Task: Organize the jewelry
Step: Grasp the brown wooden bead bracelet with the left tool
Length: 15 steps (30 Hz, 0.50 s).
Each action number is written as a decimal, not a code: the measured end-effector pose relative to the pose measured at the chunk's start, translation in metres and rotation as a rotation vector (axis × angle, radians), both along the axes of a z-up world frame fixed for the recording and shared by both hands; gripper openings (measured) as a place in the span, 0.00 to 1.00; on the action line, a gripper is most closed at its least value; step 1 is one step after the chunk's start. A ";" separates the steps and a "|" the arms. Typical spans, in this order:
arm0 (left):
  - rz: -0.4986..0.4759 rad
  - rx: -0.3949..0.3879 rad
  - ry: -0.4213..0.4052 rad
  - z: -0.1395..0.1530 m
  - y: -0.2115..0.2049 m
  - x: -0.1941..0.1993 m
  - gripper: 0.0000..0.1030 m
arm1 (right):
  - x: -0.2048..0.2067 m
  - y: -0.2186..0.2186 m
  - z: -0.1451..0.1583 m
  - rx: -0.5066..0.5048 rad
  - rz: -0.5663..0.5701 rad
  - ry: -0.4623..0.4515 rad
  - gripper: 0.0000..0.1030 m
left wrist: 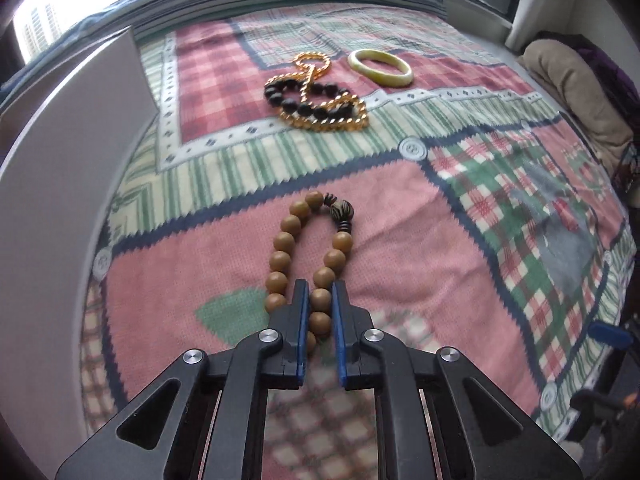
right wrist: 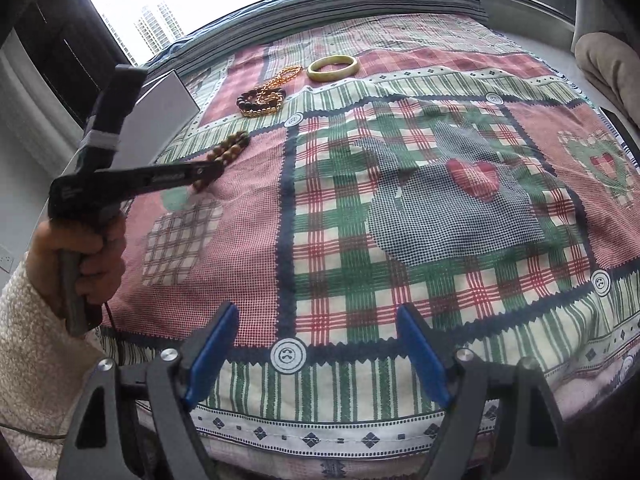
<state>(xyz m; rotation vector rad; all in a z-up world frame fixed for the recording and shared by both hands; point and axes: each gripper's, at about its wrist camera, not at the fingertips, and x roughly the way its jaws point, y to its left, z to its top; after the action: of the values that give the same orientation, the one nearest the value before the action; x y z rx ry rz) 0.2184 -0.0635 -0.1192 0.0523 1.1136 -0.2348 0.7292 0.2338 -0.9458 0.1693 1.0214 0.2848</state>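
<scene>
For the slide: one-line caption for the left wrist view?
Left claw shut on tan beads on a patchwork quilt; gold chain, dark beads and bangle beyond.

Bead bracelet (left wrist: pixel 310 252) lies nearest on the blanket (left wrist: pixel 460 240); chain (left wrist: pixel 320 92) and bangle (left wrist: pixel 380 67) behind.

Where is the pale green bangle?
The bangle lies at the quilt's far end, just right of the gold chain and apart from it.
</scene>
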 end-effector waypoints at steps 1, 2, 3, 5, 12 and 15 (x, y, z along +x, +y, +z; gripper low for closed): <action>0.005 0.010 0.007 0.000 0.008 -0.010 0.10 | -0.001 0.002 0.000 -0.005 0.003 0.001 0.80; 0.009 0.020 0.014 0.000 0.015 -0.021 0.10 | -0.001 0.004 0.001 -0.009 0.008 0.003 0.80; 0.013 0.031 0.021 0.001 0.022 -0.031 0.10 | -0.002 0.006 0.001 -0.012 0.013 0.004 0.80; 0.025 0.047 0.029 0.001 0.034 -0.049 0.10 | -0.004 0.011 0.002 -0.017 0.027 0.008 0.80; 0.095 0.046 -0.031 0.010 0.055 -0.078 0.63 | 0.017 0.035 0.034 0.008 0.187 0.021 0.80; 0.131 0.005 -0.074 0.022 0.064 -0.086 0.72 | 0.055 0.035 0.066 0.081 0.205 0.024 0.80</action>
<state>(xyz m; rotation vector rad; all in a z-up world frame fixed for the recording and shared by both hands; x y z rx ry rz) 0.1320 0.0009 -0.0973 -0.0073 1.0399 -0.1118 0.7839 0.2685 -0.8796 0.1410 1.0528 0.5120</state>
